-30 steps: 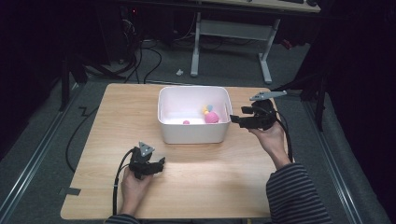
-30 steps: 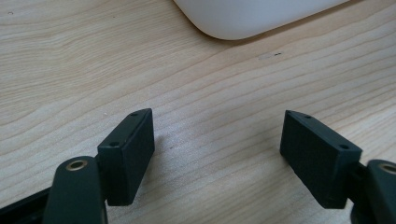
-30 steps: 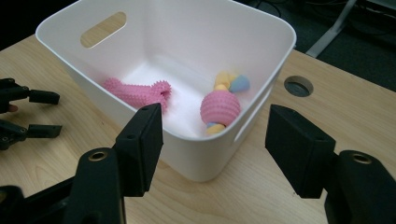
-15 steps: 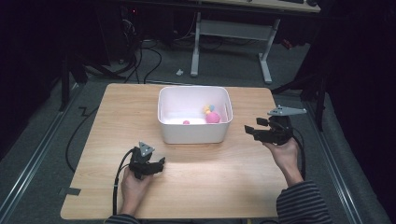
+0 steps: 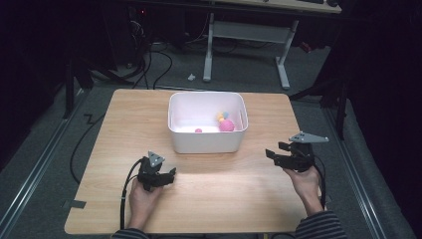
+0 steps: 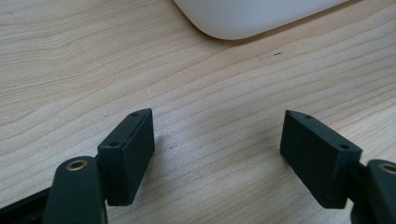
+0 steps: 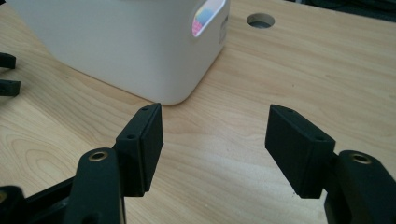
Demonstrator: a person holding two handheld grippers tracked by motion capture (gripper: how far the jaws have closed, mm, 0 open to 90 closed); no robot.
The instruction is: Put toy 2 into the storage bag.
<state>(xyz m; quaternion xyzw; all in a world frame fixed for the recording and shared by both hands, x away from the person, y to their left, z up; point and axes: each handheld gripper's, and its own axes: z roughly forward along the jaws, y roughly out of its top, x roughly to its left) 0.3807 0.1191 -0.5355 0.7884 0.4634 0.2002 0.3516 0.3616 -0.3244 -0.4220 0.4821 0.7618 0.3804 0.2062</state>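
Observation:
A white bin [image 5: 206, 142] stands at the middle back of the wooden table [image 5: 239, 199]. Inside it lie a pink ball [image 5: 227, 125], a small pink piece [image 5: 198, 130] and a yellow-and-blue item [image 5: 221, 117]. My left gripper [image 5: 169, 174] rests low on the table in front of the bin's left corner; its jaws stand open with bare wood between them [image 6: 217, 149]. My right gripper [image 5: 271, 153] hovers right of the bin and points left at it. It is open with nothing between its fingers [image 7: 215, 140]. The bin's corner [image 7: 116, 42] lies just ahead of it.
A round cable hole [image 7: 260, 20] pierces the table behind the bin's corner. The left gripper's tips [image 7: 7, 74] show at the far left of the right gripper view. Desk legs [image 5: 283, 64] and cables [image 5: 149, 59] lie on the floor beyond the table.
My right gripper has drawn back from the bin's right rim, moving toward the near right and lower over the table. The left gripper has stayed put.

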